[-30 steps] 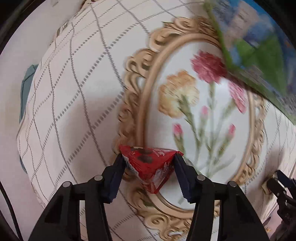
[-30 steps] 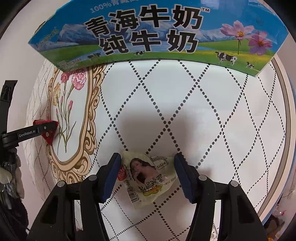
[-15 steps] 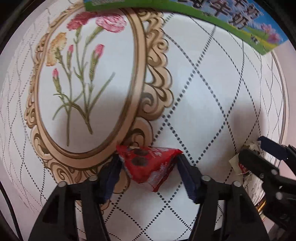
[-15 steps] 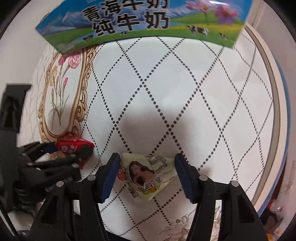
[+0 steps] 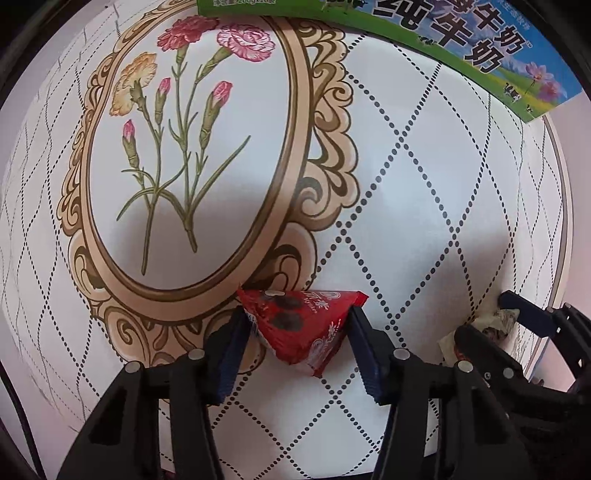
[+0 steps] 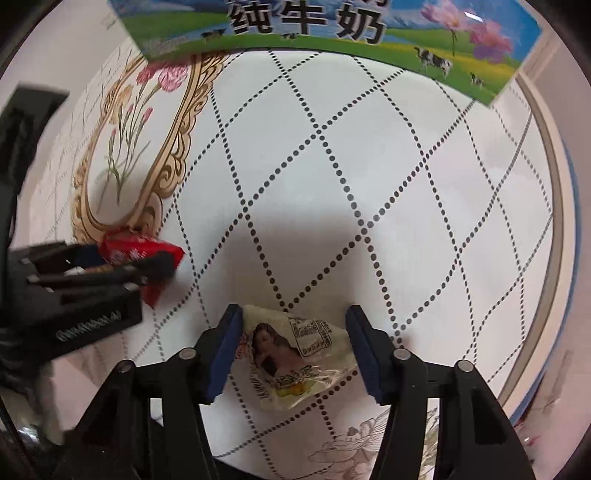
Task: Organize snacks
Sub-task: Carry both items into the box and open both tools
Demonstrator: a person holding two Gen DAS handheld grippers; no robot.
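My left gripper [image 5: 295, 325] is shut on a red snack packet [image 5: 303, 325] and holds it above the patterned tablecloth [image 5: 424, 184], near the gold oval frame print. My right gripper [image 6: 293, 339] is shut on a pale yellow snack packet [image 6: 295, 350] with a woman's picture on it. In the right wrist view the left gripper [image 6: 122, 262] with its red packet [image 6: 136, 247] is at the left, close by. In the left wrist view the right gripper [image 5: 495, 317] shows at the right edge with the pale packet [image 5: 498, 321] partly hidden.
A blue and green milk carton box [image 6: 332, 29] stands at the far side of the table; it also shows in the left wrist view [image 5: 461, 48]. The round table edge [image 6: 554, 221] curves along the right.
The left gripper has swung right with the red packet, from over the flower oval to beside the right gripper. The right gripper moved closer to the milk box with its packet.
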